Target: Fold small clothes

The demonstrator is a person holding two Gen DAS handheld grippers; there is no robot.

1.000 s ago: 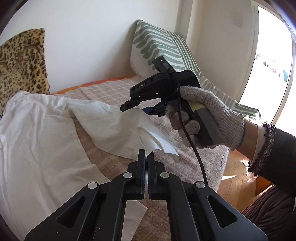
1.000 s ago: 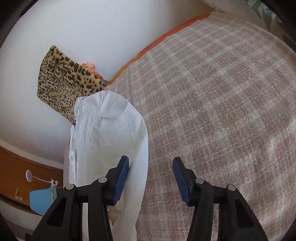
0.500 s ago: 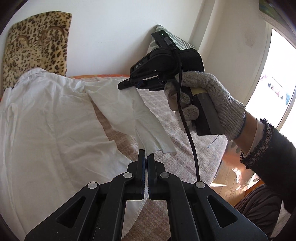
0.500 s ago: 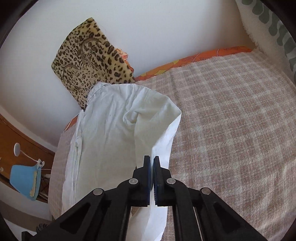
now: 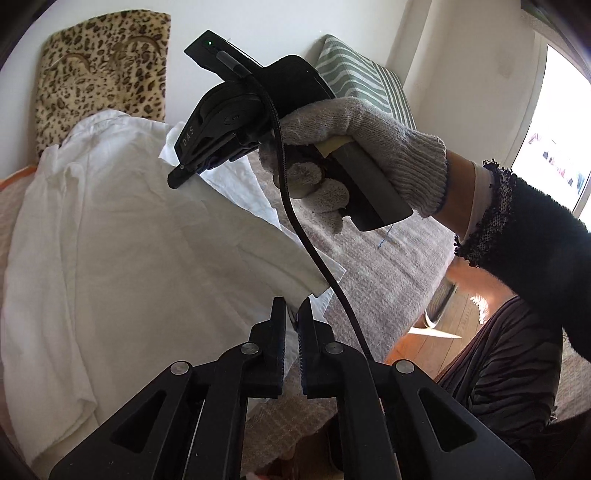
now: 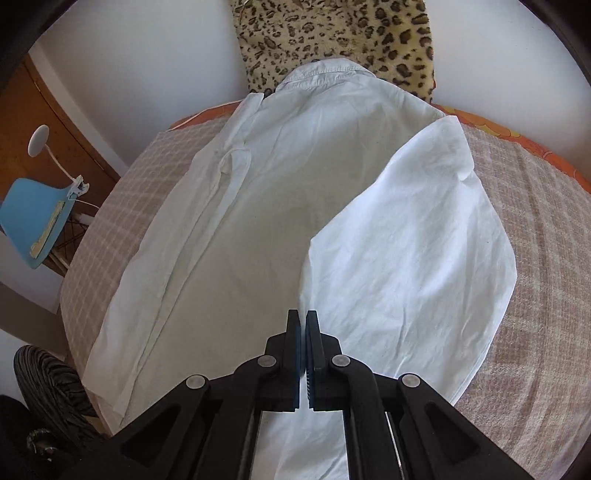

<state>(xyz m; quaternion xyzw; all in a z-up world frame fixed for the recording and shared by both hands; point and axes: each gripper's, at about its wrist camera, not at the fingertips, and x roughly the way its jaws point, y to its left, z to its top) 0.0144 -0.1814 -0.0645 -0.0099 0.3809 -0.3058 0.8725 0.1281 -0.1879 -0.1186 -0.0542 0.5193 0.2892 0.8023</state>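
Nearest, we are holding the left gripper (image 5: 291, 310) over the bed's (image 6: 546, 258) near edge, its fingers having just been parting slightly, the white shirt's (image 6: 280, 206) fabric edge sitting in the narrow gap. Beyond it, we are pinching a folded-over shirt panel with the right gripper (image 6: 303, 325), fingers pressed together, in a gloved hand (image 5: 354, 147). The shirt is lying spread across the checked bed, collar toward the leopard-print cushion (image 6: 332, 33) at the far edge.

One white shirt (image 6: 295, 206) on one checked bed cover (image 6: 535, 295). Two cushions: one leopard-print (image 6: 332, 37), one green-striped (image 5: 354, 81). Two grippers: left (image 5: 291, 314), right (image 6: 302, 328). One gloved hand (image 5: 354, 147). One blue chair (image 6: 33, 218).
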